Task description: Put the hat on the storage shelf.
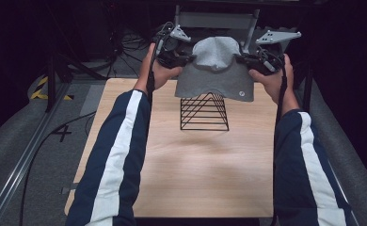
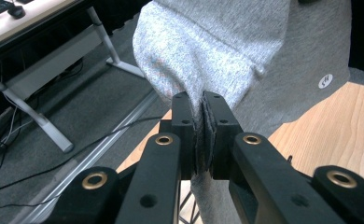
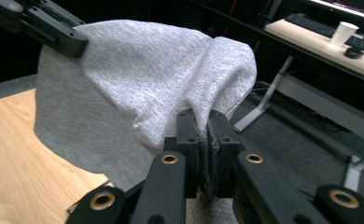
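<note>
Grey sweatshirt (image 1: 215, 75) hangs in air above black wire rack (image 1: 204, 113), far end of wooden table (image 1: 181, 165). Left gripper (image 1: 187, 59) and right gripper (image 1: 243, 59) pinch cloth tight. Best: keep hands level, lower evenly onto rack.

text: "4" | on: floor (image 1: 62, 133) left of table (image 1: 172, 188) (dark marking); garment badge (image 2: 326, 80): unreadable

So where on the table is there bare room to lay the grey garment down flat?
The near half of the table, between the two sleeves and in front of the wire rack, is bare. The far edge is crowded: rack, hanging garment, both grippers.
</note>
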`<state>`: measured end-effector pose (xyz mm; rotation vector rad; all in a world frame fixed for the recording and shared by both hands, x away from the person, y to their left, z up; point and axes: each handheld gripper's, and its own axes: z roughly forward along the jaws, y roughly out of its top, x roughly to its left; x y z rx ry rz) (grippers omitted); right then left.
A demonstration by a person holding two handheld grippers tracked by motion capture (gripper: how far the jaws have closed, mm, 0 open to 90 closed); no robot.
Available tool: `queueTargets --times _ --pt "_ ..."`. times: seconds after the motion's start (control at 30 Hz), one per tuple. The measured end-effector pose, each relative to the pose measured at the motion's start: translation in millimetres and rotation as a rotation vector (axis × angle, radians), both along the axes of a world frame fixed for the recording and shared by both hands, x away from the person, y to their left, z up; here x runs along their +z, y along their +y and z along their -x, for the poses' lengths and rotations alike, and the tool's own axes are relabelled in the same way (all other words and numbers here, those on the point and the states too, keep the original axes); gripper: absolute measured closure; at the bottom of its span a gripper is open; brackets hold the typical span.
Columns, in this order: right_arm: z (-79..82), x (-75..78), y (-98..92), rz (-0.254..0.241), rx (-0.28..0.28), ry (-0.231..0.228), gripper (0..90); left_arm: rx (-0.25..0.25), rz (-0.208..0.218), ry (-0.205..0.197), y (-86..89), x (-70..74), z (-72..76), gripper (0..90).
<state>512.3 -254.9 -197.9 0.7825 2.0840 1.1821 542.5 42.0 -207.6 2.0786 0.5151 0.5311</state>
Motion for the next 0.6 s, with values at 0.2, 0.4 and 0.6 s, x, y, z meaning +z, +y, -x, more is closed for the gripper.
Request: queueTargets --times 0.2,0.4,0.6 --pt "11.7 0.4 -2.4 -0.004 0.044 -0.01 85.2 -0.043 0.007 -0.006 6.4 0.9 11.8 84.3" --pt "22.6 2.2 -4.9 -0.007 0.072 -0.019 85.2 -0.075 0.014 -0.022 11.7 1.7 24.5 84.3" --pt "27.2 -5.3 -2.7 0.006 0.09 -0.014 85.1 -0.083 0.018 -0.011 12.4 -8.6 28.2 84.3"
